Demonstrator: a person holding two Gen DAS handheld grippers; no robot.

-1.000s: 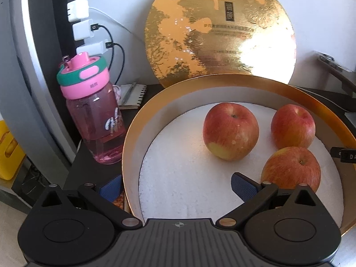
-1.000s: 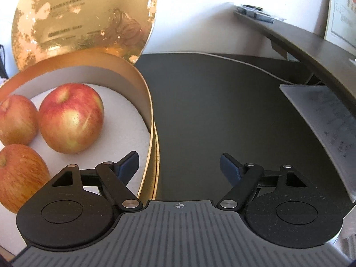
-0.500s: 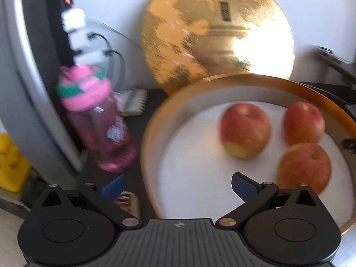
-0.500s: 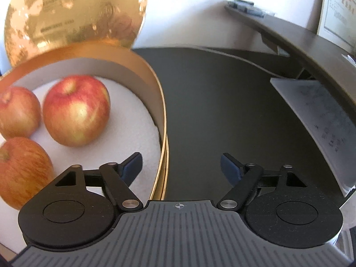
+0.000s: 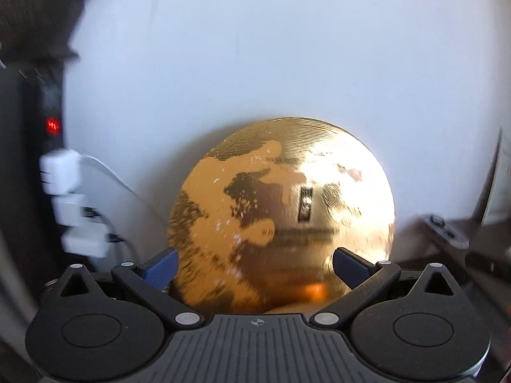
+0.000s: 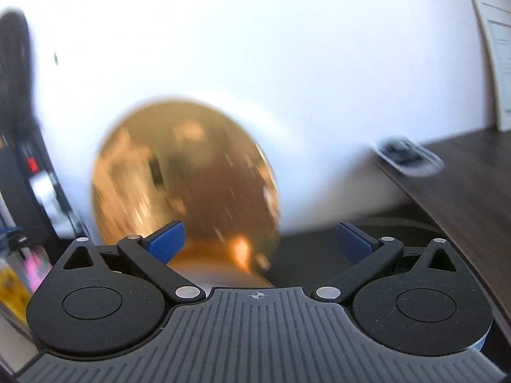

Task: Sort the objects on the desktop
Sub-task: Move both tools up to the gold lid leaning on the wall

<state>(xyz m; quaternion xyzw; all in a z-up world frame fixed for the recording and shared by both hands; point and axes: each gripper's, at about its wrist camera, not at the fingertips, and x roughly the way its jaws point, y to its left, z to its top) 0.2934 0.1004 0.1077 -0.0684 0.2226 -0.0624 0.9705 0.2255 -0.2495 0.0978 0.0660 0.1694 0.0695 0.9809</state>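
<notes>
A round gold lid (image 5: 281, 217) leans upright against the white wall; it also shows, blurred, in the right wrist view (image 6: 185, 178). My left gripper (image 5: 255, 265) is open and empty, raised and facing the lid. My right gripper (image 6: 258, 239) is open and empty, with the lid ahead to its left. A strip of the gold box rim (image 6: 220, 269) shows just below the lid. The apples and the inside of the box are hidden below both views.
A black power strip with white plugs (image 5: 68, 204) and a red light stands at the left. A dark wooden shelf (image 6: 463, 198) runs along the right with a small dark device (image 6: 408, 156) on it. A framed paper (image 6: 498, 63) leans at the far right.
Both grippers have lifted and tilted up fast. The apples, the box interior and the pink bottle have dropped out of view. Both stay open.
</notes>
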